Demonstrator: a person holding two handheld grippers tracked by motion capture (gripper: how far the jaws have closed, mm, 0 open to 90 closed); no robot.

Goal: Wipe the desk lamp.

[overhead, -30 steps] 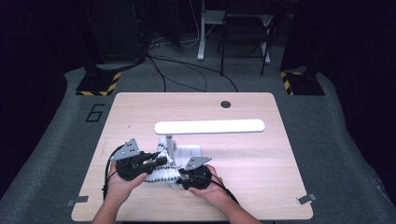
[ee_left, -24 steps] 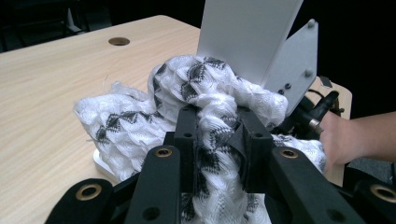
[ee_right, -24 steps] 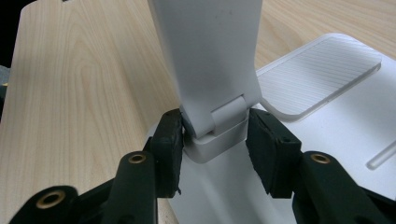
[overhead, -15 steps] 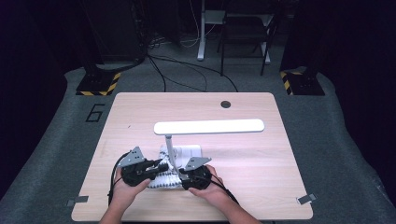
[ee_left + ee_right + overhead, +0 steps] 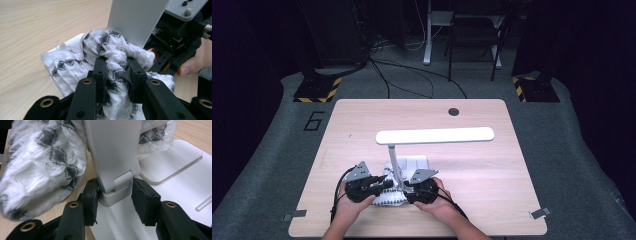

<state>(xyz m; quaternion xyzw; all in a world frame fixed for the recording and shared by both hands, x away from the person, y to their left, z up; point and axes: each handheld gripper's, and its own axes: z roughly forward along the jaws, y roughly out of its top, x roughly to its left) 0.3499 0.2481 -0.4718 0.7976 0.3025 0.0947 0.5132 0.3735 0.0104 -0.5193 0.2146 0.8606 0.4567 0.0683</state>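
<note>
lower centre of the high view: the left gripper clamps the patterned cloth. the right gripper grips the white lamp's hinge, just right of the cloth.

Light wood-grain rectangular surface, one round dark grommet hole near its far edge. Grey carpeted floor around it, white numeral "6" marked at left. Two yellow-black striped floor bases beyond; black cables trailing between.
</note>
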